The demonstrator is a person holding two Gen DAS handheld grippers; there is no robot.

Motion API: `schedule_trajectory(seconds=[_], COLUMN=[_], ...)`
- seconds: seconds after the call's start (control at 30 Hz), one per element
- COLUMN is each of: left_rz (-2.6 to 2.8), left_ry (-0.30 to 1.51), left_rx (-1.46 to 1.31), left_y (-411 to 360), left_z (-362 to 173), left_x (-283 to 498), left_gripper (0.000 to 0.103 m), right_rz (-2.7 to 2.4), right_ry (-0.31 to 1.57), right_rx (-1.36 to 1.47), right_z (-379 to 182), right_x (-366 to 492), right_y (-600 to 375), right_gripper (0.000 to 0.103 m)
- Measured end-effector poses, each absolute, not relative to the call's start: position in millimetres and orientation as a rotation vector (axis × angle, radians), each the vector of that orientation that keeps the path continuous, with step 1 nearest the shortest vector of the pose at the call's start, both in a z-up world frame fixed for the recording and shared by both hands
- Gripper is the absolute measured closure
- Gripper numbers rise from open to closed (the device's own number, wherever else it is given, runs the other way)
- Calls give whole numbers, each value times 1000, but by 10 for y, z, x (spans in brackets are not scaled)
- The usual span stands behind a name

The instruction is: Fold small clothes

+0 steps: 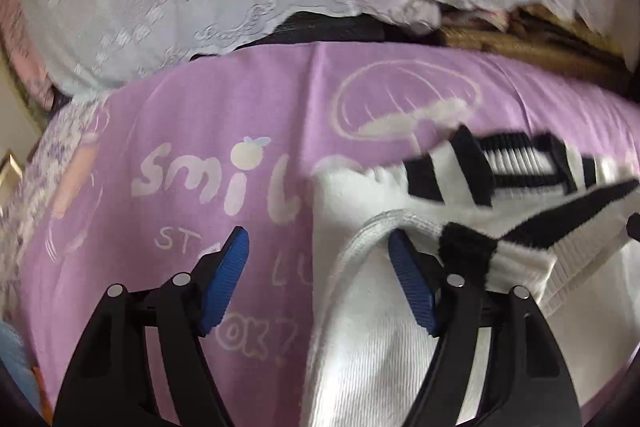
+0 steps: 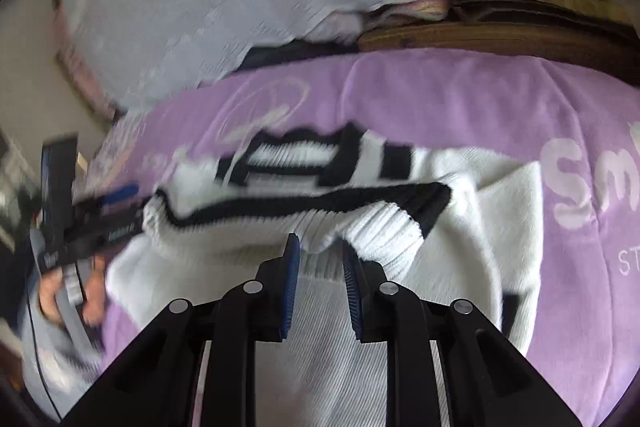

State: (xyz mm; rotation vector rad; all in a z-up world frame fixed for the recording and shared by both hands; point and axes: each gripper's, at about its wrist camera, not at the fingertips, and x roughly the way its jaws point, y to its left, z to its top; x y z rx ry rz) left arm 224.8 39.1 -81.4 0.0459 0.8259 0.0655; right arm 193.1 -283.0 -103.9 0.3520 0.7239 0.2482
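Item: white sweater (image 2: 500, 227) mid-fold on purple bed sheet (image 1: 200, 115). My left gripper (image 1: 318, 247) jaws open, empty; right gripper (image 2: 320, 255) jaws narrowed, whether pinching cloth I cannot tell. Next, I judge: grasp the ribbed cuff (image 2: 384, 235), carry it across.

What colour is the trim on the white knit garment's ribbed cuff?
Black, on the white knit garment; the right wrist view shows it best.

White sweater (image 2: 500, 227) with black stripes lies crumpled, seemingly part-folded, on purple sheet (image 2: 460, 99).
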Motion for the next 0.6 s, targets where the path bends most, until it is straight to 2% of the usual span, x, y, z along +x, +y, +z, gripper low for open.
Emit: schedule_trajectory(seconds=[0.07,0.13,0.27,0.43,0.47,0.5,0.6], left_rz=[74,41,27,-118,-115,-98,-42], left_ry=[844,823,763,732,727,722,750], left_rx=[-160,-224,-141,-114,-78,-40,13], left_y=[625,726,618,249,142,51,-90], left_z=[-824,-826,-713,-589,-598,-617,-749], left_x=[2314,2233,2057,2026,2040,2059,2220], left_gripper=[28,28,29,24,20,19,14], right_rz=[179,221,183,227,245,266,275], right_ry=[653,611,577,482,471,481,611], right_rx=[576,635,522,523,520,515,488], right_z=[-1081,-1094,-982,-830,-804,-799,-964], right_x=[2043,1979,1827,1789,1805,1842,2096], right_y=[-3147,-3212,-3084,-3027,-3009,-2989,-2891], right_gripper=[80,81,80,70,67,61,60])
